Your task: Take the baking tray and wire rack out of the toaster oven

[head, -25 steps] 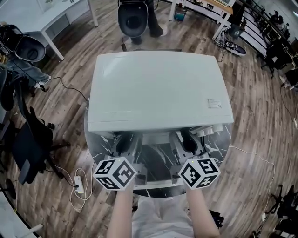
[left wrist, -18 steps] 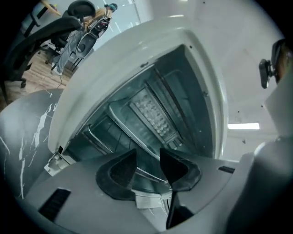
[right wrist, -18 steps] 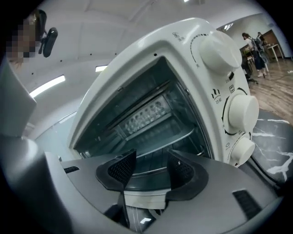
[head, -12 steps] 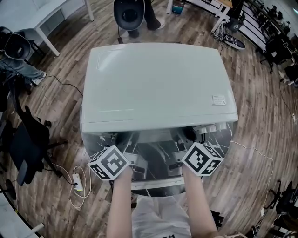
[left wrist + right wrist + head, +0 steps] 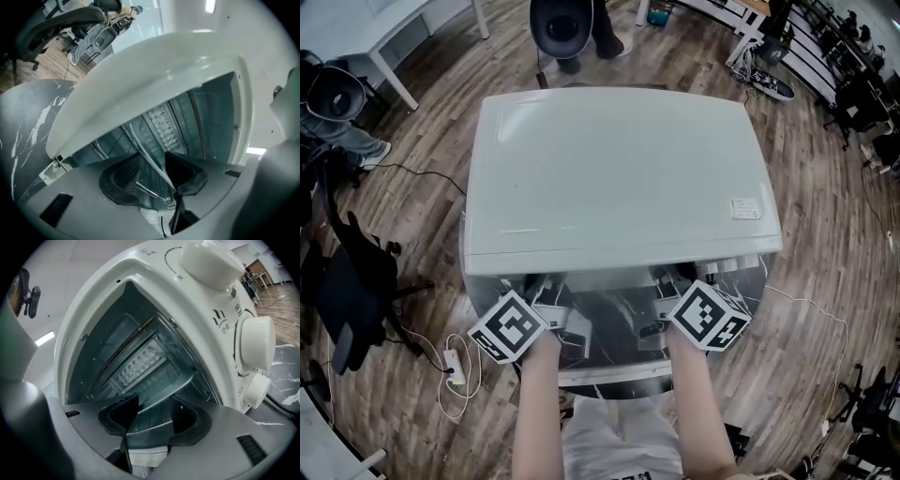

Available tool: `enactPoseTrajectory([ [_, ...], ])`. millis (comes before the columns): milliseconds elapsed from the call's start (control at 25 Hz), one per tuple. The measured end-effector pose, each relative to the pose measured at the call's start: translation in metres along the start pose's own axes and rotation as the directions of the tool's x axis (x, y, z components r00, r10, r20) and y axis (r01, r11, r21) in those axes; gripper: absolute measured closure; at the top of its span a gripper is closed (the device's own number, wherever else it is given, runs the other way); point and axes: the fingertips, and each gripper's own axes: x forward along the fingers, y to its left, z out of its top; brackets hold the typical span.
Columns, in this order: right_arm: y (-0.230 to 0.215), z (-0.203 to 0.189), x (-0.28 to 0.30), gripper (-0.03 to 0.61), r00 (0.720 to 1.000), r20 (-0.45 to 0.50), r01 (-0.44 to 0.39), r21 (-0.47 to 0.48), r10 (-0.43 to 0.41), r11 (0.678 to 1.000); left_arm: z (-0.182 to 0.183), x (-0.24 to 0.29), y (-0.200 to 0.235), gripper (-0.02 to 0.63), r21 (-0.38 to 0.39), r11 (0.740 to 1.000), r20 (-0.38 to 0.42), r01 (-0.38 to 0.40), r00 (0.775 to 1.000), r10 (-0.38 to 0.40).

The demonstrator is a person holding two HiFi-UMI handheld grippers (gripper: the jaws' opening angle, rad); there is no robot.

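Note:
The white toaster oven [image 5: 619, 169] stands with its glass door [image 5: 609, 342] dropped open towards me. My left gripper [image 5: 539, 286] and right gripper [image 5: 675, 279] both reach into the mouth, under the oven's top edge. In the right gripper view the baking tray [image 5: 147, 420] lies low in the cavity. Its front rim runs across the gap of the right gripper [image 5: 154, 401], which is open, with the pads not pressing. In the left gripper view thin rack wires [image 5: 140, 140] and a metal edge pass between the jaws of the left gripper [image 5: 152, 161], which are opening.
Three white knobs [image 5: 255, 350] sit on the oven's right front panel. The oven rests on a round dark marble table [image 5: 28, 122]. Office chairs [image 5: 356, 281] stand on the wooden floor at the left. A power strip [image 5: 457, 370] with cables lies by the table's left side.
Both grippers have moved forward into the oven mouth and rolled, so their marker cubes now sit tilted. The gaps between their jaws look wider.

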Motion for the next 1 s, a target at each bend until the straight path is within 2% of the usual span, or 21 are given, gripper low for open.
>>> enactPoseTrajectory([
  [80,-0.002,-0.001,0.001,0.387,1.000,-0.004,0.008,0.015,-0.008,1.000,0.003,0.003,0.003,0.475,-0.016,1.000,0.004,-0.015,1.000,0.015],
  [360,-0.003,-0.001,-0.002,0.402,1.000,-0.001,0.016,0.041,-0.016,0.999,0.001,0.001,0.004,0.492,-0.051,0.998,-0.018,-0.020,1.000,0.019],
  [680,0.000,-0.009,-0.017,0.397,1.000,-0.018,0.008,0.048,-0.007,0.999,-0.005,-0.015,0.002,0.499,-0.069,0.998,-0.057,0.000,0.998,-0.004],
  [1000,-0.019,0.002,-0.031,0.396,0.999,0.021,0.041,0.075,-0.042,0.996,-0.016,-0.029,0.004,0.503,-0.092,0.996,-0.077,0.002,0.997,-0.009],
])
